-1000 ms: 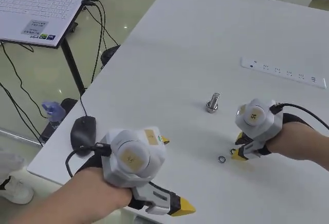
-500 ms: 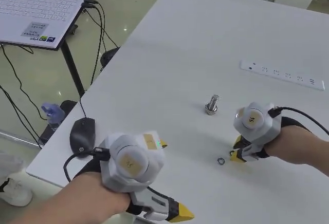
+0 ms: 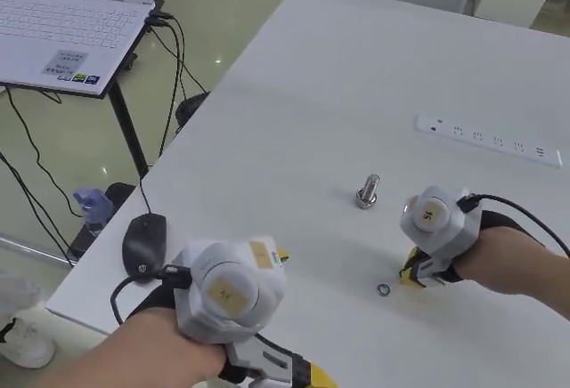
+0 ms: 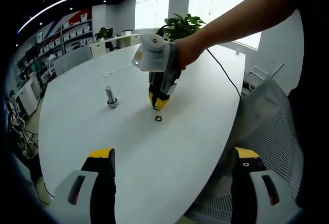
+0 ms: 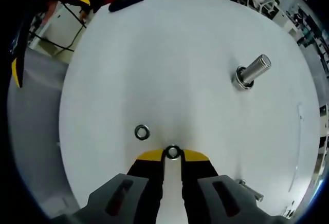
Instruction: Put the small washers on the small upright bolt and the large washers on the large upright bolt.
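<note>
— What does the right gripper (image 5: 172, 154) have?
— Its jaws are drawn in to a narrow slit, and a gripped washer (image 5: 172, 152) sits pinched right between the two yellow tips. The ring faces its camera, with the hole showing.
— Are the tips on the table (image 3: 312, 94)?
— In the head view they point down at the white top and seem to touch it or nearly so. I cannot tell which.
— Is there another ring?
— Yes, a loose washer (image 5: 142, 131) lies flat on the table. In the right gripper view it is just beside the tips, on their left and a little ahead, touching neither finger. The left gripper view shows it just in front of the right gripper's downturned tips.
— And the upright bolt (image 5: 251, 72)?
— It stands on its broad base, well ahead of the right gripper's tips and off to their right, apart from both washers. Whether anything is already threaded on its base I cannot tell.
— The left gripper (image 4: 173, 154)?
— Its jaws are spread wide with nothing between them. It hangs over the near edge of the table, well apart from the washers and the bolt, looking towards them.
— Anything else around?
— A power strip (image 3: 490, 128) lies on the table beyond the bolt. A laptop (image 3: 62, 14) rests on a stand to the left of the table.
</note>
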Available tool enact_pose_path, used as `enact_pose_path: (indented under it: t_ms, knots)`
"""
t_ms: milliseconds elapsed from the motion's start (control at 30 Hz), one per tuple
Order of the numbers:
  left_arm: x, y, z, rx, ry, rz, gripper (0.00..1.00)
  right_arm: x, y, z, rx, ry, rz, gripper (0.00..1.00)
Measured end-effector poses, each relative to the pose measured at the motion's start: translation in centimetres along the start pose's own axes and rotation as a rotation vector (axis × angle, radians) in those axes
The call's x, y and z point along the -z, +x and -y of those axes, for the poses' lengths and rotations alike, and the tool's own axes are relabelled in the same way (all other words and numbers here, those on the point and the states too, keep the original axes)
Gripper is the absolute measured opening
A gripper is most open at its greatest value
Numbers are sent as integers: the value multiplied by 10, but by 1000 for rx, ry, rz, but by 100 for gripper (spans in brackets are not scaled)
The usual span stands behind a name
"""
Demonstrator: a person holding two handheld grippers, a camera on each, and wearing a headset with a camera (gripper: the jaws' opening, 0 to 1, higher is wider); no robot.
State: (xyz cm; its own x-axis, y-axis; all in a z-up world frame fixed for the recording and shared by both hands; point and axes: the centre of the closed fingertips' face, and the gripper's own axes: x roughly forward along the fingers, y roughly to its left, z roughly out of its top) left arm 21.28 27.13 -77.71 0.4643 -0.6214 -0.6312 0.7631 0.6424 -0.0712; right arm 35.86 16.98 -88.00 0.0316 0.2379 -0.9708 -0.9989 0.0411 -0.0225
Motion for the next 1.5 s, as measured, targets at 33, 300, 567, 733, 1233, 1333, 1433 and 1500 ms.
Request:
enact_pose_path:
  t_ms: [33,300,567,733,1233,1333,1433,1500]
  knots:
    - [0,0,0,0,0,-1,94,0,0,0,2,-5,0,13]
    - [0,-1,-2,-7,-5,0,93,6,-4,1,14,-4,-4,13]
    - [-1,5,4,10,2,-7,92,21,-25,8,5,26,-7,13]
    - [-4,7,5,12,8,-2,92,33,-38,11,8,35,-13,13]
    - [-9,15,-1,9,16,-6,93,80,-74,34,57,84,-38,13]
    - [-9,14,-2,8,16,-8,93,82,-79,35,65,91,-35,13]
    - [-8,13,-4,3,19,-14,92,81,-86,37,77,100,-32,13]
    - [-9,12,-5,-1,14,-5,92,78,-90,42,91,108,-22,13]
